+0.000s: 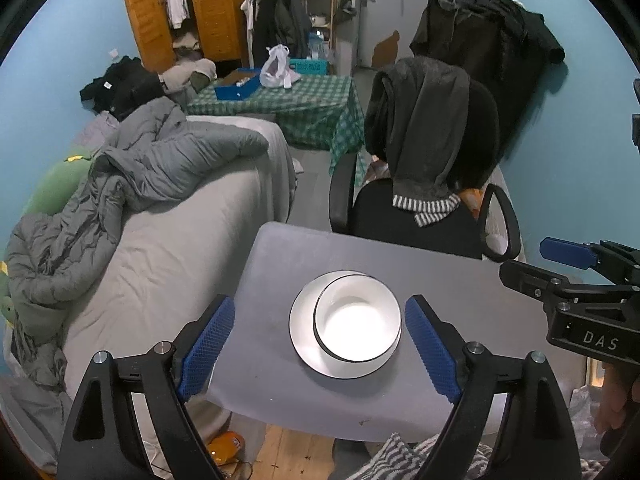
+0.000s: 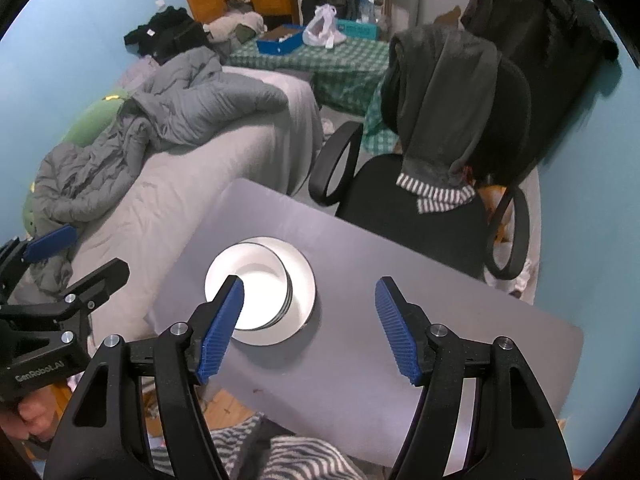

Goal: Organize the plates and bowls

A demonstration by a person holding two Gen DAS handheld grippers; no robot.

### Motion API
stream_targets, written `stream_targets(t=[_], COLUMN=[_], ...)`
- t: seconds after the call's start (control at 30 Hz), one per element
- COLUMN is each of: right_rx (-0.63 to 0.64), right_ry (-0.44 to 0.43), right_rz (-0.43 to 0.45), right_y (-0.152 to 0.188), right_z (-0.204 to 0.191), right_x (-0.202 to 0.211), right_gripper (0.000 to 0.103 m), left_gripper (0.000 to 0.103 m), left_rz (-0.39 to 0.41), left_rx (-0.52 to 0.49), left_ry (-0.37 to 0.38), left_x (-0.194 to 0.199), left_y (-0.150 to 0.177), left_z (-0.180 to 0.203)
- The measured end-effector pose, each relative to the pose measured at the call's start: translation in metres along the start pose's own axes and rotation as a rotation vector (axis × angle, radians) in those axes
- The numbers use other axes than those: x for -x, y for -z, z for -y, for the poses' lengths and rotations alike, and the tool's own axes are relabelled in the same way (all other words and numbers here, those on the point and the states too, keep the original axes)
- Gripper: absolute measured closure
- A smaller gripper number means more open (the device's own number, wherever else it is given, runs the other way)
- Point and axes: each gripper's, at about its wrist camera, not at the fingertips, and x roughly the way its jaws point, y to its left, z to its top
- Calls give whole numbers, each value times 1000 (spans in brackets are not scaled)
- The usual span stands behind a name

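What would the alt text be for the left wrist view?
A white bowl sits on a white plate on a grey table, framed by the open, empty left claw. The right claw shows at the right edge; a bed and chair lie beyond.

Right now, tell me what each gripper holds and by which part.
Nothing is held. The left gripper and right gripper hang open above the table; the bowl sits on the plate, untouched.

Left gripper (image 1: 318, 340): black plastic frame, blue ribbed pads, silver screws. Right gripper (image 2: 310, 328): same build; white "DAS" lettering on body. Zebra-striped garment (image 2: 280, 456) below.
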Motion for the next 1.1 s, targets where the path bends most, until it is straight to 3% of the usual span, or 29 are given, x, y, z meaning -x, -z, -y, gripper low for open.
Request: stream_targets(t=[0.33,1.1], right_rx=[-12,-24], right_ry=[30,12], right_rz=[60,44], right_y=[6,9], right_z=[10,21], right_x=[28,28], right_gripper=[35,35], left_gripper=[14,14], left_rz=[10,4], left_rx=[47,90], left_ry=[31,57], left_x=[13,16], left_y=[4,0], left_z=[13,24])
